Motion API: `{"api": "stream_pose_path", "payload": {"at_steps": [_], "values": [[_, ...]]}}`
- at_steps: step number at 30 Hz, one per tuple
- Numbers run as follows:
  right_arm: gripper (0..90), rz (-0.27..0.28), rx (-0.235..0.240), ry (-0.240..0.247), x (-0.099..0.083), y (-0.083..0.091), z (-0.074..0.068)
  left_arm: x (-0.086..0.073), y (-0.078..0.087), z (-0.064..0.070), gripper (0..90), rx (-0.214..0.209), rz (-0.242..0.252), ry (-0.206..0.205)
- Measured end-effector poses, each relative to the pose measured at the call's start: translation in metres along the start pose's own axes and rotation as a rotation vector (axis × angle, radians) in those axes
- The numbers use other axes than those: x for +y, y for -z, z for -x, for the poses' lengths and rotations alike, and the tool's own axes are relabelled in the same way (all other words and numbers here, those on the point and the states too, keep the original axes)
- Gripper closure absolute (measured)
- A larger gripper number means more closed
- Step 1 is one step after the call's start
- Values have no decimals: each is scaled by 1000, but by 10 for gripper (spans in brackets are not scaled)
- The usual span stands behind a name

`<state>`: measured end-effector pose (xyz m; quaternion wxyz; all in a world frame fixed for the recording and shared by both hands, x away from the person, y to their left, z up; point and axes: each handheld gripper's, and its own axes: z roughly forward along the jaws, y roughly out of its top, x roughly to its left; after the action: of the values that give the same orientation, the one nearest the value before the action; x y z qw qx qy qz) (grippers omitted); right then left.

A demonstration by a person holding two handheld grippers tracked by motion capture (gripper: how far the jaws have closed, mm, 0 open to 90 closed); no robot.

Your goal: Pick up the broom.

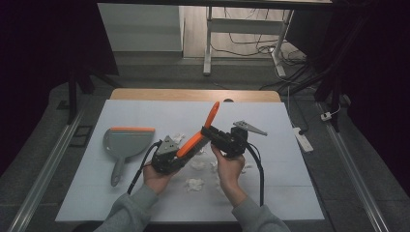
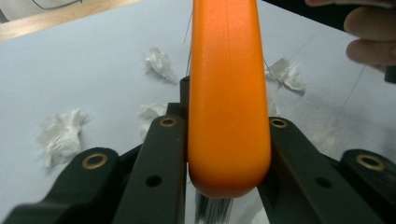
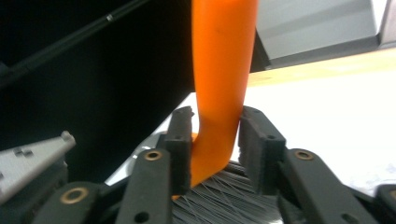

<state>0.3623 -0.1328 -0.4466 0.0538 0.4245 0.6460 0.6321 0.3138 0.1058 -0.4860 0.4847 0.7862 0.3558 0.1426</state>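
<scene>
light: dim room, black at both sides | table (image 1: 270,121): evenly lit, pale, soft shadows | brush (image 2: 228,93): saturated orange, slightly soft up close | right gripper view: tabletop washed out, background blurred

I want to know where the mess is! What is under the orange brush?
Under the orange brush, crumpled white paper scraps lie on the white table. Both grippers and hands cover some of the table, so more scraps may hide there.

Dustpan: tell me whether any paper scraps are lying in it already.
No, the dustpan lies bare at the table's left, while the paper scraps sit on the table nearer the hands.
</scene>
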Motion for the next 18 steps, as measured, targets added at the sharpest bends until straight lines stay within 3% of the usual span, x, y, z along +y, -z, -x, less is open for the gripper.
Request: {"api": "stream_pose_path", "payload": {"at_steps": [2,3,7,11,12,13,18], "values": [[531,16,-16,28,4,5,-2,0,2,-4,783,-6,-9,2],[513,6,5,36,7,7,-1,1,7,-11,783,-8,-24,2],[458,-114,47,121,18,14,1,3,17,-17,783,-12,-43,-20],[410,-217,39,226,25,26,2,8,32,-20,783,-23,-92,-73],[410,-217,39,226,25,26,2,8,32,-20,783,-23,-92,-73],[399,-246,30,271,27,33,4,8,34,-21,783,-30,-104,-80],[355,-290,46,328,33,48,8,10,37,-23,783,-64,-145,-102]]}}
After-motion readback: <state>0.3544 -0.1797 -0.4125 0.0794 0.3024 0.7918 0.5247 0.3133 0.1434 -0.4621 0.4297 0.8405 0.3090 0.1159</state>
